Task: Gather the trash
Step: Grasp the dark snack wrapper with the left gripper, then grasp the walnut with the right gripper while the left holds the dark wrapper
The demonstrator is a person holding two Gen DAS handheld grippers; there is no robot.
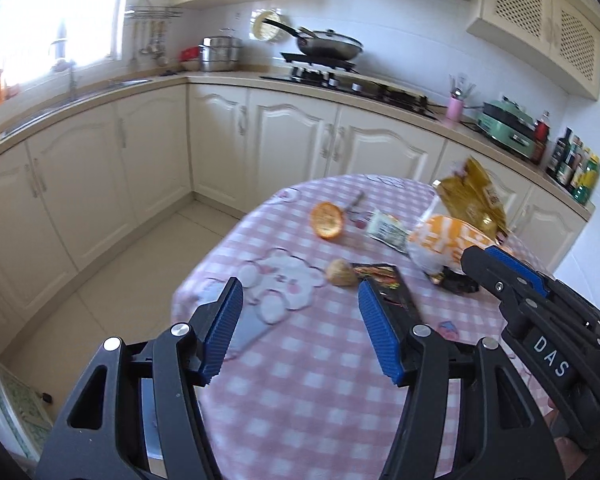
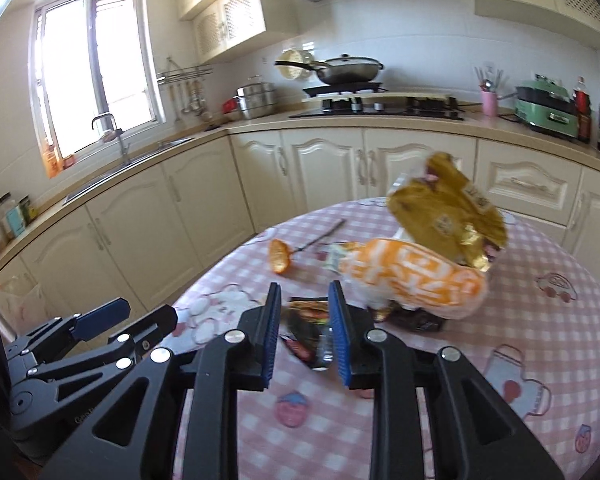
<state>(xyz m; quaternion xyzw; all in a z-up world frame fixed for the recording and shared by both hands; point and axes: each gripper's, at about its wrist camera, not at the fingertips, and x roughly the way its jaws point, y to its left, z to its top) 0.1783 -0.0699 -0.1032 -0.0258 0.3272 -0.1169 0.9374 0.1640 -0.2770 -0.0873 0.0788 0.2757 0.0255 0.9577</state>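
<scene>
L gripper (image 1: 300,320): jaws apart, nothing between | R gripper (image 2: 305,336): jaws narrowly apart, nothing gripped | table (image 1: 320,380): orange peel (image 1: 327,219), gold bag (image 2: 448,208), orange bag (image 2: 416,276), black wrapper (image 2: 308,320)

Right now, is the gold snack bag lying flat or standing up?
Standing up: the gold snack bag rises crumpled above the orange-and-white bag on the table.

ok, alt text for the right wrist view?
The right gripper, open and empty, hangs over a pink checked tablecloth strewn with trash: an orange-and-white bag, a gold wrapper, an orange peel, a dark wrapper. The left gripper sits lower left; kitchen counters behind.
</scene>
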